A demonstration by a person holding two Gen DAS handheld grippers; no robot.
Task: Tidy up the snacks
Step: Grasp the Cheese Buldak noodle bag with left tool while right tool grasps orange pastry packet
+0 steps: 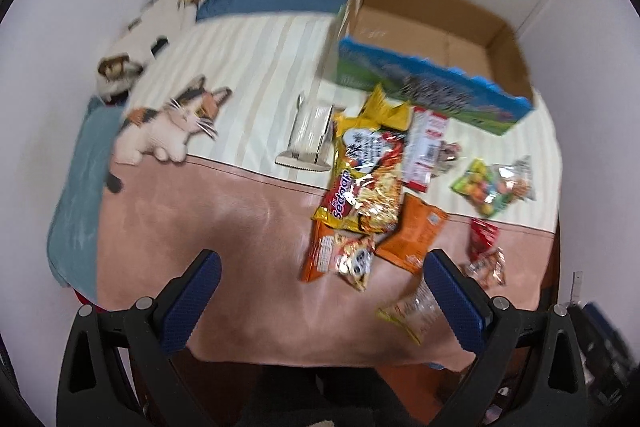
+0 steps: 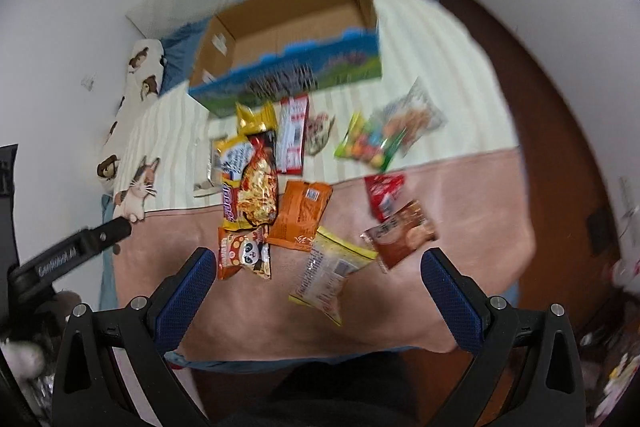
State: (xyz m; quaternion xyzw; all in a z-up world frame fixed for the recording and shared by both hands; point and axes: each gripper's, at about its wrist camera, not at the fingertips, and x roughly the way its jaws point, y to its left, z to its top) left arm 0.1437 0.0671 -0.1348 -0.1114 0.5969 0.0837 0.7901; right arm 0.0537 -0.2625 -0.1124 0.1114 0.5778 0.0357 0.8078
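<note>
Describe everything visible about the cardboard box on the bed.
The cardboard box is an open-topped carton, plain brown inside, with a blue-and-green printed landscape and blurred dark lettering on its near outer wall. Its top edge looks jaggedly cut along the near side. It sits upright on the cream striped sheet, beyond the scattered snack packets, towards the head of the bed. The visible interior looks empty. A yellow packet lies just in front of its near wall; contact cannot be told. Neither gripper is near it.

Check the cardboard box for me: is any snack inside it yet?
No. The cardboard box shows only its bare brown floor, while packets like the Sedaap noodle pack lie outside on the bed.
</note>
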